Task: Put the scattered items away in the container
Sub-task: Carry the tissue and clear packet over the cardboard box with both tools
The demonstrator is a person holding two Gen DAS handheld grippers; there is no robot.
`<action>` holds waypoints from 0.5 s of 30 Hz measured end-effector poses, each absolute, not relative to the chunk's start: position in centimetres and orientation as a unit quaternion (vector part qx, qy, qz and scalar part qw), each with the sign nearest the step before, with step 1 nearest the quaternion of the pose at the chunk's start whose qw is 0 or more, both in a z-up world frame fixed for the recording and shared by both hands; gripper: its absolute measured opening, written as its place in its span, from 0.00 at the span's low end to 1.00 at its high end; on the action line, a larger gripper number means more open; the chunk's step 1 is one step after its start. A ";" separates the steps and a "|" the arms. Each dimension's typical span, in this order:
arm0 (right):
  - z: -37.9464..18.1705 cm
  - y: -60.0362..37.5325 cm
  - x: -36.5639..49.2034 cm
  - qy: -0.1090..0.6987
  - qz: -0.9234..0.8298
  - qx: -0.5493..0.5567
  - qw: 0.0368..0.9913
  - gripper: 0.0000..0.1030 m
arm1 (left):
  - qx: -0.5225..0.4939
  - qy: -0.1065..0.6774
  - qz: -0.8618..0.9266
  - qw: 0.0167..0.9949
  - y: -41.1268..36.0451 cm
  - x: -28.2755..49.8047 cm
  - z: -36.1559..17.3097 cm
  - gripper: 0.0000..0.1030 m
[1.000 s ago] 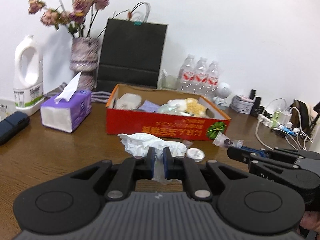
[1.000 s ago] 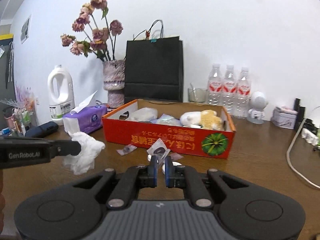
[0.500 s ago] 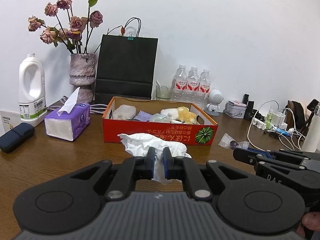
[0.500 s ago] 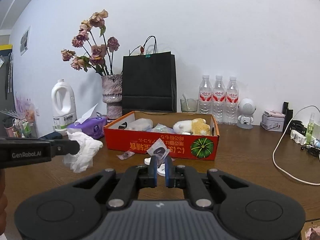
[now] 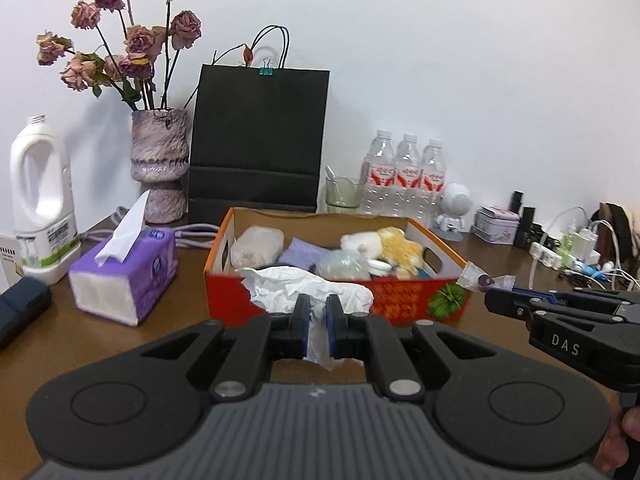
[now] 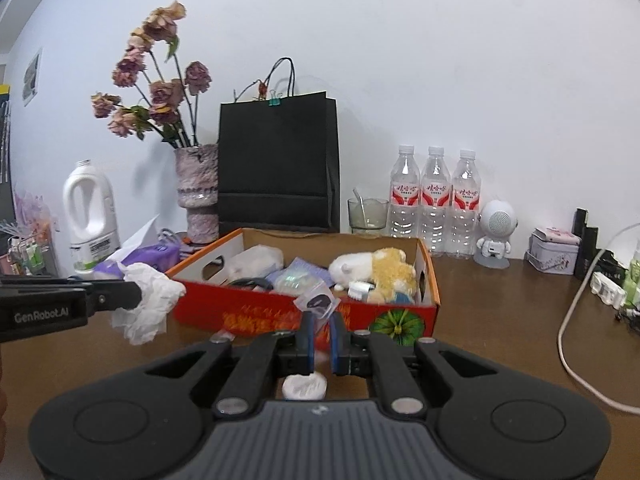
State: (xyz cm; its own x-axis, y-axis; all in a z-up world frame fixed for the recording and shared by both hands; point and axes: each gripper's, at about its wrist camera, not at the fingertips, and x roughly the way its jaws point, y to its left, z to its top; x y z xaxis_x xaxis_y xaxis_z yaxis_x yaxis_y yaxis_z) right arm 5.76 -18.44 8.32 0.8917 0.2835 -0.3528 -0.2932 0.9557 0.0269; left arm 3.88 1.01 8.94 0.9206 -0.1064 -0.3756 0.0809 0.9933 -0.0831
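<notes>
Dark brown wooden table [image 5: 60,344] against plain white wall [image 5: 460,60], open orange-red cardboard box [image 5: 400,308], left gripper [image 5: 318,312] clamped on crumpled white tissue [image 5: 280,284], right gripper [image 6: 322,330] pinching small clear plastic bag [image 6: 318,302].

Crumpled white tissue [image 5: 304,286]: clamped in closed left gripper [image 5: 317,312], held off table before box front. Small clear zip bag [image 6: 317,303], dark item inside: pinched in closed right gripper [image 6: 322,330]. Red-orange cardboard box [image 5: 400,306]: open-topped, upright on table, part-filled. White round disc [image 6: 304,386]: flat on table outside box.

Both tongs, left [image 5: 317,312] and right [image 6: 322,326], clamped, side by side.
</notes>
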 end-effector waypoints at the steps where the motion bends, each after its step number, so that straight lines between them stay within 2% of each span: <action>1: 8.4 -18.3 6.8 0.180 0.149 -0.014 0.972 0.06 | -0.032 0.193 -0.048 0.979 1.1 4.8 9.0 0.09; 15: 9.3 -16.3 19.2 0.181 0.155 -0.016 0.971 0.06 | -0.013 0.188 -0.049 0.981 2.1 17.0 9.8 0.09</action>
State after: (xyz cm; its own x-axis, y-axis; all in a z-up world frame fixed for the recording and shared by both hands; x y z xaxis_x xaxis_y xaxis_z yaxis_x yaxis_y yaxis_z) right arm 19.17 -16.28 9.29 0.8866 0.2954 -0.3560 -0.3068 0.9514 0.0255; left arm 16.98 2.15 9.77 0.9243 -0.1018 -0.3678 0.0922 0.9948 -0.0437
